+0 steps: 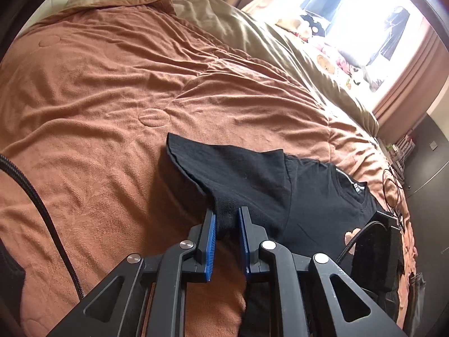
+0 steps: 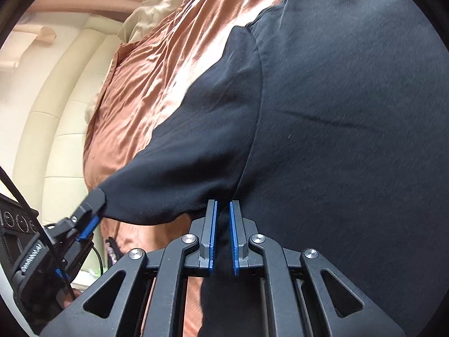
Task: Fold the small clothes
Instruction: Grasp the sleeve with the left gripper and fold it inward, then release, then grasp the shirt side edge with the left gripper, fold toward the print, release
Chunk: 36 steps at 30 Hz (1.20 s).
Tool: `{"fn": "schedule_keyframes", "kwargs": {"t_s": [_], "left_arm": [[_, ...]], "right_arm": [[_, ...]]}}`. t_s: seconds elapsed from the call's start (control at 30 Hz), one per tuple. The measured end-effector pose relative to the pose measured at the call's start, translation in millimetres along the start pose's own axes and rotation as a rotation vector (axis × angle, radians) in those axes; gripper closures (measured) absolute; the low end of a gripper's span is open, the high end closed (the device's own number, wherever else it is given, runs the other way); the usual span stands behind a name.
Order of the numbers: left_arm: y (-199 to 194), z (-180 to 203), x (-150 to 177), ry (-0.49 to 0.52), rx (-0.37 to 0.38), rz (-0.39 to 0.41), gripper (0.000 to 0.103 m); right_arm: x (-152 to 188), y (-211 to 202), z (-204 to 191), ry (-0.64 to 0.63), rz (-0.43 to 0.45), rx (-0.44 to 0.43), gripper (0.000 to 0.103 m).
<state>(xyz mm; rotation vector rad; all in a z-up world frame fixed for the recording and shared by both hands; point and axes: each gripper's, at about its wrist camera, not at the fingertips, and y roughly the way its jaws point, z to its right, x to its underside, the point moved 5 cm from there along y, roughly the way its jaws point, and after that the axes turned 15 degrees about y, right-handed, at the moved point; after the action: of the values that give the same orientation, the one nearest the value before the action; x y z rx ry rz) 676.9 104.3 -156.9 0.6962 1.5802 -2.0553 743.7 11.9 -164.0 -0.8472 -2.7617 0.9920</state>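
A black T-shirt (image 1: 280,185) lies on a brown blanket (image 1: 98,90); its collar with a white label points to the right. My left gripper (image 1: 226,219) is shut on the cuff of one sleeve, which is lifted and stretched. In the right wrist view the T-shirt (image 2: 350,112) fills the right half. My right gripper (image 2: 223,210) is shut on the shirt fabric near the armpit. The left gripper (image 2: 92,210) shows there at the left, pinching the sleeve end. The right gripper's body (image 1: 376,250) shows at the right of the left wrist view.
A beige duvet (image 1: 266,45) lies bunched at the bed's far side, with patterned items and a bright window (image 1: 364,14) with curtains behind. Cables (image 1: 393,185) lie at the bed's right edge. A cream padded headboard (image 2: 56,112) stands at the left.
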Motion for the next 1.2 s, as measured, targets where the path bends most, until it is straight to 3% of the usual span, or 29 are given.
{"fn": "schedule_keyframes", "kwargs": {"t_s": [0.13,0.23,0.47,0.53,0.63,0.8,0.87,1.2], "left_arm": [[-6,14,1,0.013,0.025,-0.011,0.087],[-9,26,6,0.031,0.032,-0.017,0.087],[-7,54,22,0.066,0.054,-0.050,0.087],[-4,60,29,0.065,0.064,-0.069,0.086],[0,66,37,0.054,0.080,-0.096,0.085],[-2,71,45,0.060,0.078,-0.115,0.065],[-5,67,44,0.060,0.057,-0.111,0.053],[11,14,35,-0.033,-0.036,-0.104,0.051]], "right_arm": [[-3,-11,5,0.026,-0.017,-0.023,0.097],[-6,-29,9,0.020,0.020,0.004,0.097],[-6,-66,10,-0.050,0.105,0.157,0.095],[-4,-76,7,-0.090,0.126,0.196,0.091],[0,-82,-4,-0.133,0.139,0.190,0.081],[11,-104,-10,-0.203,0.203,0.163,0.047],[16,-106,-9,-0.231,0.216,0.163,0.046],[19,-109,-15,-0.300,0.241,0.246,0.045]]}}
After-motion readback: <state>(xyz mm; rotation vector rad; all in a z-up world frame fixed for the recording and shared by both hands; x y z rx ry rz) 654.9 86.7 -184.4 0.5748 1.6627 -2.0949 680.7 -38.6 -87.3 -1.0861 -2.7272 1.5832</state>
